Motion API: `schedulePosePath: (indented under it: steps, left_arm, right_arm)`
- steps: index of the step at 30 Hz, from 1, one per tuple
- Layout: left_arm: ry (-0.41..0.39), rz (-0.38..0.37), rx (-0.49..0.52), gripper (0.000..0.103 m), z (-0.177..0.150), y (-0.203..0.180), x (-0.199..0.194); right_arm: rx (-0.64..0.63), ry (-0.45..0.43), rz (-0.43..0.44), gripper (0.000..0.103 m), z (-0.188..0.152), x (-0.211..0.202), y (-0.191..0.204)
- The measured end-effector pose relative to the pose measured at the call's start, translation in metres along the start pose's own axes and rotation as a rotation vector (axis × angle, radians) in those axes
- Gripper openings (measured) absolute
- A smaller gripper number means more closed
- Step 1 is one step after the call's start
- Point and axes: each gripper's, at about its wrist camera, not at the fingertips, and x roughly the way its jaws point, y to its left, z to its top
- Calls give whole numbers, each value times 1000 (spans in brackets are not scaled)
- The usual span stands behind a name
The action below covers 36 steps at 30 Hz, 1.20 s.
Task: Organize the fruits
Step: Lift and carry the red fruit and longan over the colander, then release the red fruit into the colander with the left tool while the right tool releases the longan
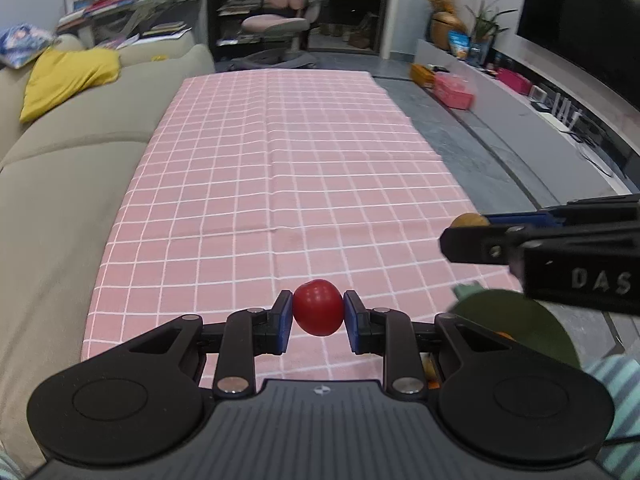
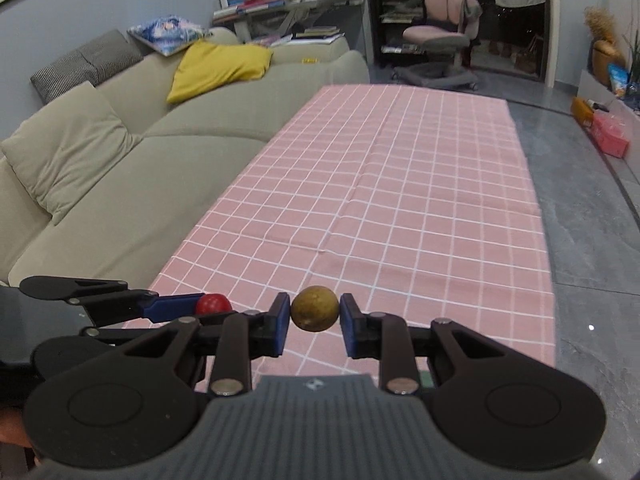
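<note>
My left gripper (image 1: pixel 318 316) is shut on a round red fruit (image 1: pixel 319 307), held above the near end of the pink checked tablecloth (image 1: pixel 288 152). My right gripper (image 2: pixel 315 316) is shut on a round brownish-yellow fruit (image 2: pixel 315 309), also lifted over the cloth's near end. In the left wrist view the right gripper (image 1: pixel 466 227) reaches in from the right with the brown fruit (image 1: pixel 469 220) at its tip. In the right wrist view the left gripper (image 2: pixel 208 305) shows at the lower left, holding the red fruit (image 2: pixel 214 304). A dark green plate (image 1: pixel 520 324) lies under the right gripper.
A beige sofa (image 1: pixel 76 152) with a yellow cushion (image 1: pixel 68 76) runs along the table's left side. Grey floor (image 2: pixel 592 240) lies to the right, with a pink box (image 1: pixel 454 90) and a low TV bench (image 1: pixel 560 120). A pink office chair (image 1: pixel 284 12) stands beyond the far end.
</note>
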Motion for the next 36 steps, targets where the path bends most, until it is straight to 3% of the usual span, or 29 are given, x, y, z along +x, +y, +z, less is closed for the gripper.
schedulePosePath:
  steps: [6, 11, 15, 24, 29, 36]
  left_arm:
    - [-18, -118, 11, 30, -8, -21, -18]
    - [-4, -236, 29, 30, -8, -45, -19]
    - [18, -290, 67, 30, -6, -65, -9]
    - [123, -332, 134, 30, -18, -104, 32]
    - [180, -331, 139, 30, -26, -107, 52]
    - [235, -347, 134, 30, -28, -107, 74]
  right_arm:
    - [59, -71, -51, 23, -27, -54, -28]
    - [98, -74, -105, 23, -54, -81, -58]
    - [143, -51, -131, 23, -77, -88, -82]
    - [115, 22, -135, 23, -104, -68, -103]
    - [31, 125, -137, 23, -112, -36, -101]
    - [-48, 195, -144, 23, -116, -8, -103]
